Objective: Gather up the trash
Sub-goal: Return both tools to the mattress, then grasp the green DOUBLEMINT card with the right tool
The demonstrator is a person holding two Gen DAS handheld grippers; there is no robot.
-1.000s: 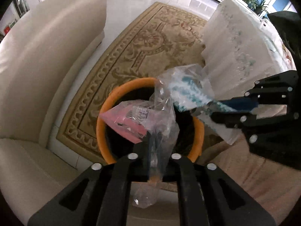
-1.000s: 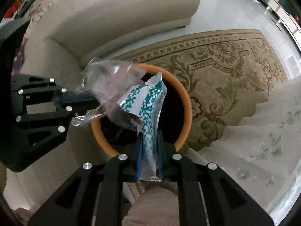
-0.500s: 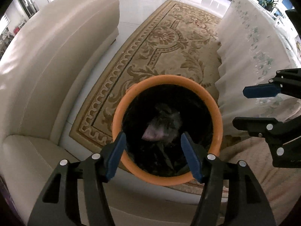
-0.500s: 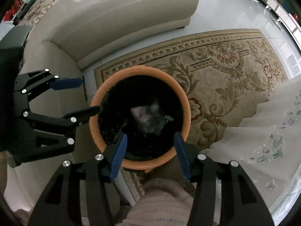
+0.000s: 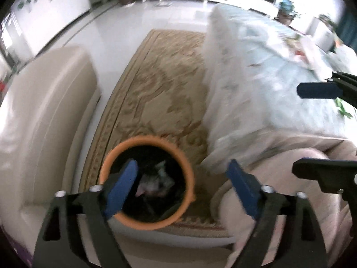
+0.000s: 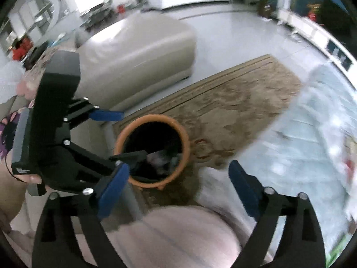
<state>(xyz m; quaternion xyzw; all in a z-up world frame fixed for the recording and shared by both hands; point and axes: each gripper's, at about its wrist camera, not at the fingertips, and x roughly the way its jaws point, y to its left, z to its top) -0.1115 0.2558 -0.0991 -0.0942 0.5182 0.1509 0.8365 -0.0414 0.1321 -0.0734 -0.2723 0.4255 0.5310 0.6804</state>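
An orange-rimmed trash bin (image 5: 188, 166) with a black liner stands on the floor by the rug; it also shows in the right wrist view (image 6: 186, 143). Crumpled wrappers (image 5: 156, 182) lie inside it, seen too in the right wrist view (image 6: 159, 156). My left gripper (image 5: 181, 179) is open and empty, raised above the bin. My right gripper (image 6: 178, 179) is open and empty, also above the bin. In the left wrist view the right gripper (image 5: 321, 125) is at the right edge; in the right wrist view the left gripper (image 6: 120, 134) is at the left.
A cream sofa (image 5: 44, 116) is at the left of the bin. A patterned rug (image 5: 165, 84) lies beyond it. A table with a pale floral cloth (image 5: 256, 73) stands at the right, with blurred items on top. My beige-clad knees (image 6: 178, 239) are below.
Both grippers opened and let the wrappers fall into the bin. Both have since lifted and tilted up, so the bin looks smaller and lower in both views.
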